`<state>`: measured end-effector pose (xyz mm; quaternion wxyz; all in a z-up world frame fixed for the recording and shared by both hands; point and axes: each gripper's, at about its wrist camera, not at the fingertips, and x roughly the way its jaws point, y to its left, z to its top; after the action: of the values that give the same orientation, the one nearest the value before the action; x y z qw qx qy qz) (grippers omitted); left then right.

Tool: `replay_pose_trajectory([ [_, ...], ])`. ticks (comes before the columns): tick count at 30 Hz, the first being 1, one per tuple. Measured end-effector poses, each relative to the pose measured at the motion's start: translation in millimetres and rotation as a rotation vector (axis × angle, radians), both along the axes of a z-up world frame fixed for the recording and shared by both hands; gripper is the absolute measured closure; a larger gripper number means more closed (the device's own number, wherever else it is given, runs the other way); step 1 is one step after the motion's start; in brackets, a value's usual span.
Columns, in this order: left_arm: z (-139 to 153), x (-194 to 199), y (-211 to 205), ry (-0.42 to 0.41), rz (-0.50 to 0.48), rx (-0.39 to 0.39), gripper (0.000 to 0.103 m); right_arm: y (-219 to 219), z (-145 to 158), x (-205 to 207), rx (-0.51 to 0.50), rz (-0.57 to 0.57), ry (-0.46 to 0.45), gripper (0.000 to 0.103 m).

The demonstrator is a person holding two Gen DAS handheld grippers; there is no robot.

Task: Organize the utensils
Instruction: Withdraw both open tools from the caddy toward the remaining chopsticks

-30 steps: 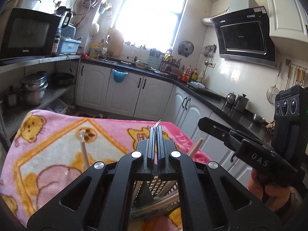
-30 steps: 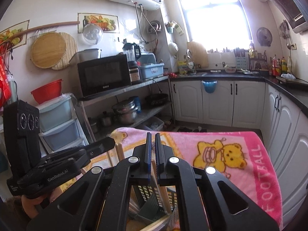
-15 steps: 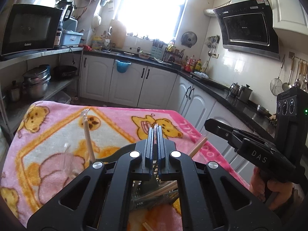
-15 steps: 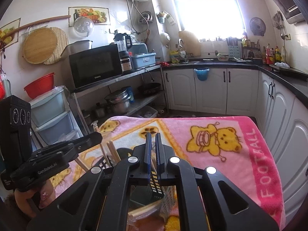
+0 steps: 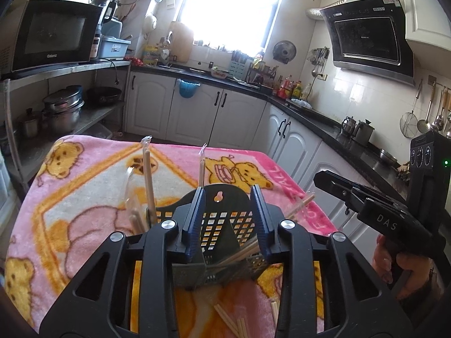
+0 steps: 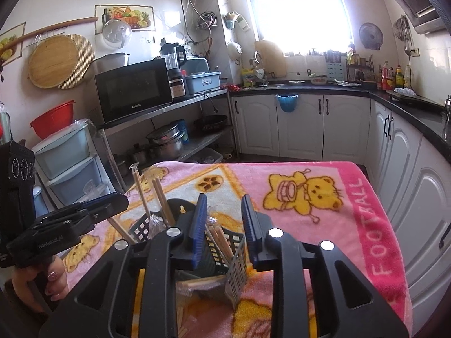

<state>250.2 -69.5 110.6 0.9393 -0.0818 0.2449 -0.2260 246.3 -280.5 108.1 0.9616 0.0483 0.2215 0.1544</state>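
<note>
- Black slotted caddy (image 5: 222,219) sits on pink bear blanket (image 5: 84,186), near edge, centre of table.
- Caddy has compartments; wrapped chopsticks (image 5: 148,180) stand upright in left one, a thin wrapped stick (image 5: 201,166) rises behind the back panel; which compartment it's in, can't tell.
- More chopsticks (image 5: 242,253) lie slanted in the near compartment, tips poking out right over the rim.
- Loose chopsticks (image 5: 234,324) on blanket, near side, just in front of caddy.
- Left gripper (image 5: 228,219): fingers spread apart, nothing between them, hovering above caddy.
- Right gripper (image 6: 224,225): fingers also spread, empty, over caddy (image 6: 225,253) w/ chopsticks (image 6: 218,239) leaning under it.
- In right view, upright chopsticks (image 6: 157,197) stick up at caddy's far-left corner.
- Each gripper shows in the other's view, off to the side of the caddy.
- Bkgd: microwave (image 6: 132,90) on shelf far left, pots (image 6: 165,140) below.
</note>
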Motion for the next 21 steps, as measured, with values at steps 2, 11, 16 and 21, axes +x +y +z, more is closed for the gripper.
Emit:
replay_pose_trajectory([
  [2,0,-4,2,-0.002,0.002,-0.002,0.069,-1,-1,-4,-0.002,0.001,0.002,0.075],
  [11,-1,-15,14,0.004,0.017,-0.008,0.046,-5,-1,-20,-0.008,-0.003,0.005,0.065],
  [16,-3,-26,21,0.004,0.022,-0.019,0.031,-7,0,-30,-0.012,-0.002,0.000,0.061],
  [21,-7,-37,24,0.009,0.025,-0.021,0.021,-7,-1,-40,-0.012,-0.001,-0.002,0.057],
])
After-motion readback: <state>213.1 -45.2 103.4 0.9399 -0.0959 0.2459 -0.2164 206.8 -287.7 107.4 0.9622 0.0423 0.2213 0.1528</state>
